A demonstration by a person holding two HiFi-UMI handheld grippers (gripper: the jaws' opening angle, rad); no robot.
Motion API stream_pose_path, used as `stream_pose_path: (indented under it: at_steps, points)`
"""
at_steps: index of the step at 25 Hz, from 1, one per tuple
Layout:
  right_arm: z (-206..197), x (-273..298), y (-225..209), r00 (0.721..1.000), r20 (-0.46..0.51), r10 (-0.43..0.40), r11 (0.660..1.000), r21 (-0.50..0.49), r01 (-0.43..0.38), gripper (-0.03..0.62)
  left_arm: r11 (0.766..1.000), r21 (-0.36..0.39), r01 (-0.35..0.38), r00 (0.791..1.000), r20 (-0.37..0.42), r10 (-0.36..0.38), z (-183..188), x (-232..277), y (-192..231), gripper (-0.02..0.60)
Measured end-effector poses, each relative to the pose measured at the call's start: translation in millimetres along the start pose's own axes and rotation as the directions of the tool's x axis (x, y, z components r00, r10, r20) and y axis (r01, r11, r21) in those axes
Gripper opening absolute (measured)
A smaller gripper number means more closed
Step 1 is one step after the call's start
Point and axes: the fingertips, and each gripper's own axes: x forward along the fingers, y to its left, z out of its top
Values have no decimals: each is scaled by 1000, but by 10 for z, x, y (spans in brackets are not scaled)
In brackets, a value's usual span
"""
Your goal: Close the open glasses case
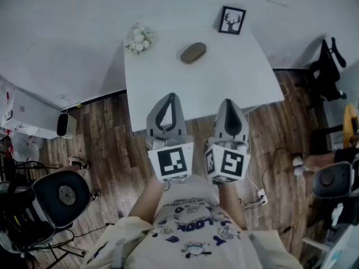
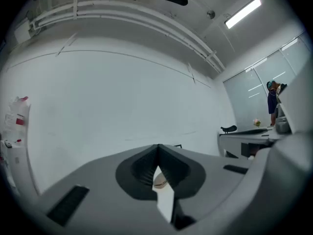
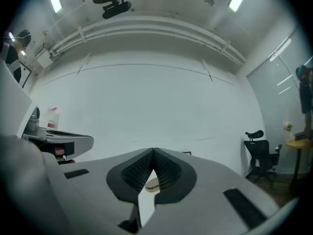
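Note:
A tan oval glasses case (image 1: 193, 52) lies on the white table (image 1: 235, 77), toward its far side; whether its lid is up I cannot tell. Both grippers are held level over the table's near edge, well short of the case. My left gripper (image 1: 169, 98) is shut with nothing in it, and so is my right gripper (image 1: 228, 103) beside it. In the left gripper view the jaws (image 2: 157, 148) meet, and a sliver of the case (image 2: 159, 181) shows through the slot below them. The right gripper view shows the same: shut jaws (image 3: 153, 151) and a bit of the case (image 3: 152, 183).
A small bunch of white flowers (image 1: 139, 40) stands at the table's far left corner. A framed deer picture (image 1: 231, 20) is at the far right. On the wood floor are an office chair (image 1: 60, 196) at the left, a white box (image 1: 67, 125), and a dark chair (image 1: 329, 60) at the right.

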Motion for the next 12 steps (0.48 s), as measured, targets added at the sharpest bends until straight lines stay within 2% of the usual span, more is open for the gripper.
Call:
stream_pose_path:
  at_steps: [12]
  points:
    - [-46, 255, 4, 1000, -10, 15, 1000, 0, -15, -2, 1000, -13, -18, 1000, -19, 18, -73, 248, 59, -3]
